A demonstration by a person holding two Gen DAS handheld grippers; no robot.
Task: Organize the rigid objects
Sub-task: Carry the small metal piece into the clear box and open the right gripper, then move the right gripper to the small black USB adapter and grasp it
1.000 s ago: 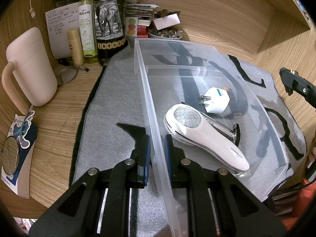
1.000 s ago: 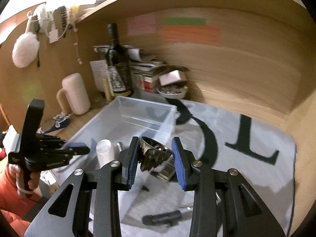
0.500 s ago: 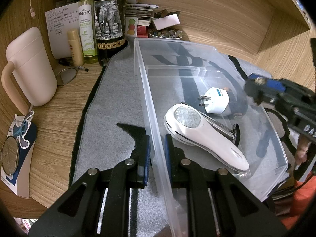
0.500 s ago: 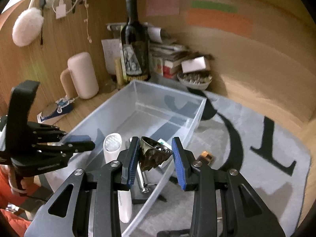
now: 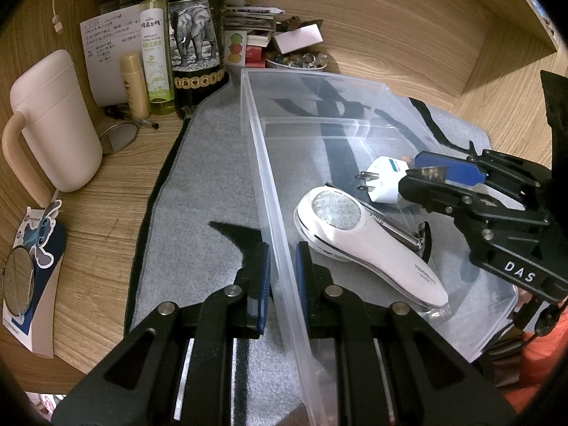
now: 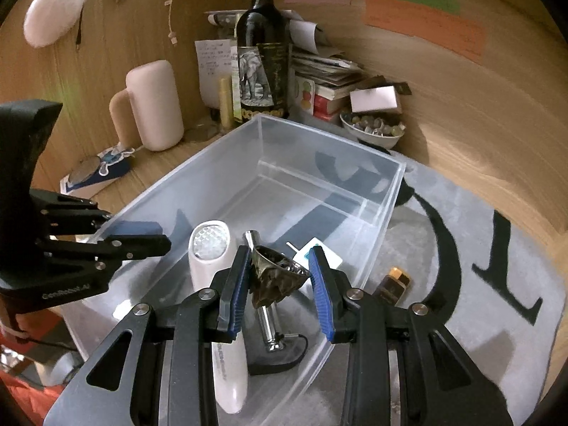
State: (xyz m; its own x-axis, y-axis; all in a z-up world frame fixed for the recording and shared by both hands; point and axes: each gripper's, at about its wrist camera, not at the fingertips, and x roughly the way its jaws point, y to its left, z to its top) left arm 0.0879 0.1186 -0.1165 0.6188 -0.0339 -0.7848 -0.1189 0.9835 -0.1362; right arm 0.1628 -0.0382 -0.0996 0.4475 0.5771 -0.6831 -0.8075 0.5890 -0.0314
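**Right tool over bin with metal piece in grip; left tool clamped on bin wall**

Left tool (image 5: 283, 277): closed on the near long wall of the clear plastic bin (image 5: 264, 163), one blue pad outside the wall, the other inside. Wall seen pinched between them in the left wrist view.

Right tool (image 6: 280, 285): gripping a dark, crumpled metal cup-shaped piece (image 6: 275, 277) between its blue pads, jaws part-way apart around it. Piece held off the bin floor, open rim tilted upward. Positioned above the bin interior, over its near half. Seen also from the left wrist view entering from the bin's right side (image 5: 431, 177), the piece visible at its tip (image 5: 431, 173).

Contents of bin, lying on the floor:
- White handheld device with faceted round head (image 6: 209, 245), lengthwise, just left of the held piece and below it.
- Chrome rod-shaped item on a black base (image 6: 266, 323), directly beneath the held piece, alongside the white device.
- White plug adapter (image 5: 385, 179), prongs pointing toward the left wall; just beyond and right of the held piece in the right wrist view (image 6: 325, 254).

Far half of the bin bare.

Outside bin: small dark and amber object (image 6: 394, 280) on the grey mat (image 6: 461, 319), just beside the right wall. Bin resting on the mat, on the wooden worktop (image 5: 106, 213).

Surroundings behind bin: wine bottle with elephant label (image 5: 193, 35), pale lidded mug (image 5: 53, 120), bowl of beads (image 6: 372, 131).
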